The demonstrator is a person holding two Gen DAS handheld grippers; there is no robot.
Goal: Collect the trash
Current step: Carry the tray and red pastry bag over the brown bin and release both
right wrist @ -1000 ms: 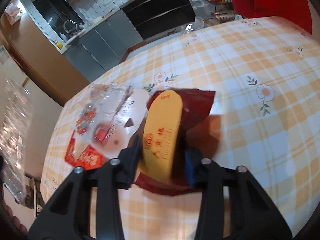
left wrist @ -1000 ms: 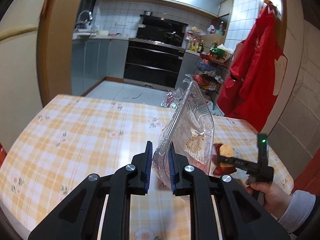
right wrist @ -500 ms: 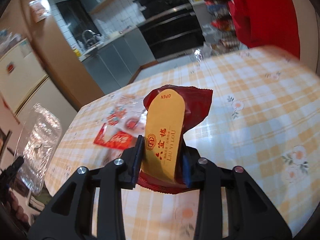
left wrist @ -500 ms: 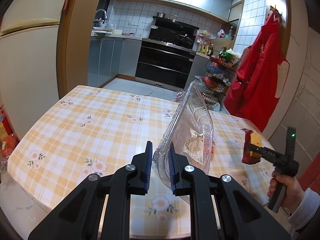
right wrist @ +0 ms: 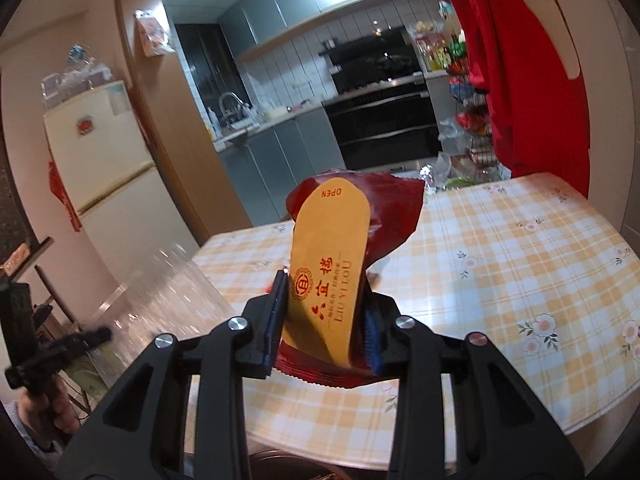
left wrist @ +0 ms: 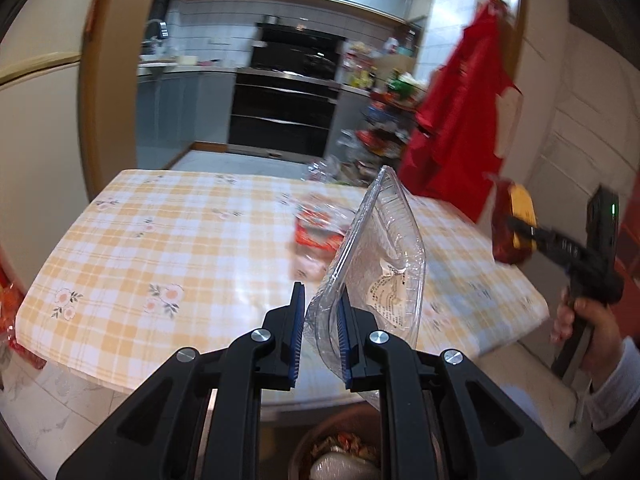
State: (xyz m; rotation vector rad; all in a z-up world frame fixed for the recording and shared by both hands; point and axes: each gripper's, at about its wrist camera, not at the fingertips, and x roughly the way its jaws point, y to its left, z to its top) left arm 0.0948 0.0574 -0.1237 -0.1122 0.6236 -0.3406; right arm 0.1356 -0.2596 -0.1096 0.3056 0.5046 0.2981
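Observation:
My left gripper is shut on a clear plastic clamshell tray and holds it upright off the near edge of the table. My right gripper is shut on a dark red snack wrapper with a yellow label, lifted above the table edge; it also shows in the left wrist view. A red and clear wrapper lies on the table. A metal bin with trash sits on the floor below my left gripper. The clamshell appears blurred in the right wrist view.
The table has a yellow checked cloth. A red apron hangs on the right wall. A fridge stands to the left. Kitchen counters and an oven lie beyond the table.
Both grippers have pulled back from the table toward its near edge with their items. The bin has come into view below the left gripper. The right gripper has lifted the wrapper higher.

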